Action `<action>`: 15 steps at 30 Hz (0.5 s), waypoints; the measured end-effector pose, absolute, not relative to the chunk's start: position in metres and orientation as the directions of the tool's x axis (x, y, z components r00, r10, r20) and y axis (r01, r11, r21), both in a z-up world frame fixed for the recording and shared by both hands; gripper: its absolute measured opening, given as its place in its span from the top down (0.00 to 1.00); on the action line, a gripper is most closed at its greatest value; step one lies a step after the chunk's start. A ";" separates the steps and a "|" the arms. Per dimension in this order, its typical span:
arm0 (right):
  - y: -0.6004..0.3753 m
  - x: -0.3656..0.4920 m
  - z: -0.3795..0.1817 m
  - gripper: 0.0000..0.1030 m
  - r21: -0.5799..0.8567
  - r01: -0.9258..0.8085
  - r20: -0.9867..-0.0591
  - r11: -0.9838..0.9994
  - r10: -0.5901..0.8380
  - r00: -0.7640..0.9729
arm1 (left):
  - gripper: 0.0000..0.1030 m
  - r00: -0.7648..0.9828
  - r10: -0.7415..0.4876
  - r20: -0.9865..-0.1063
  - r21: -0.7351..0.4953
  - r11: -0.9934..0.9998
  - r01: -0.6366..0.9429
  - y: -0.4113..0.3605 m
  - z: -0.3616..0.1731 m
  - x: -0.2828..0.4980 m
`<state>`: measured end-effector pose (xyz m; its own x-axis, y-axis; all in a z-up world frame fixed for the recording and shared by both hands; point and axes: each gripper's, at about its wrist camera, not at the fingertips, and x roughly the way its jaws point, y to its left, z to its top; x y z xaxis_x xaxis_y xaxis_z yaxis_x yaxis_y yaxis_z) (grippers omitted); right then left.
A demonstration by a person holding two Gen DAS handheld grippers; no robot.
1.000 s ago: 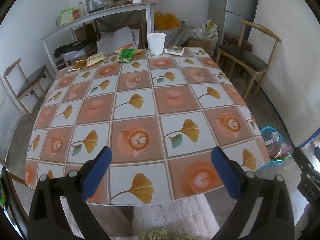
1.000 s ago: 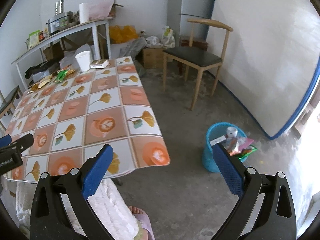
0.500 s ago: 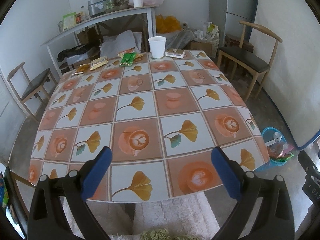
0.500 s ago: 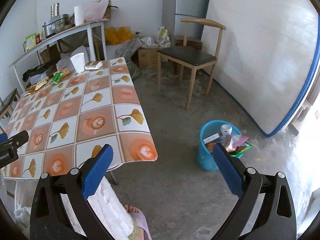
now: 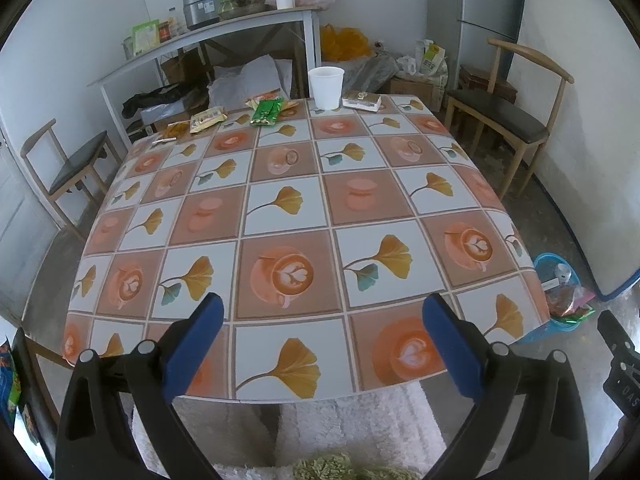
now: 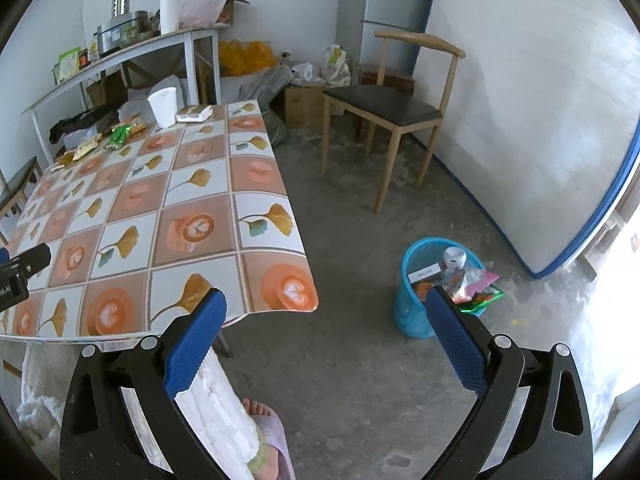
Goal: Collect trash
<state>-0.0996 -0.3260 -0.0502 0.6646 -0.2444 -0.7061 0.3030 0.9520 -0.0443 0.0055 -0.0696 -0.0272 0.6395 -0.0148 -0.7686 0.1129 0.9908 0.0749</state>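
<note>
1. Trash: green wrapper (image 5: pixel 267 111), yellow packets (image 5: pixel 206 119), white cup (image 5: pixel 326 87) & small box (image 5: pixel 361 101) sit along table's far edge.
2. Blue bin (image 6: pixel 416 312), on floor right of table (image 5: pixel 280 208), heaped w/ wrappers.
3. My left gripper (image 5: pixel 322 350) hangs over near edge, jaws apart, empty.
4. My right gripper (image 6: pixel 326 350) over floor, jaws apart, empty.

The blue bin (image 5: pixel 558 280) is half hidden behind the worktop (image 5: pixel 304 216) corner in the left wrist view, and the right tongs (image 5: pixel 620 364) are cut off by that picture's right edge (only a black stub with part of some lettering shows). The wrappers (image 5: pixel 206 119) at the far edge are too small to read, and the bin's contents (image 6: pixel 460 276), perhaps a jar among packets, blur together behind a blue finger (image 6: pixel 456 336).
</note>
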 end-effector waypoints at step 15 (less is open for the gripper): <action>-0.327 -0.102 -0.054 0.07 -0.035 0.319 -0.720 0.947 -0.245 0.649 | 0.05 0.646 -0.017 -0.763 0.082 0.989 0.122 -0.068 -0.025 0.009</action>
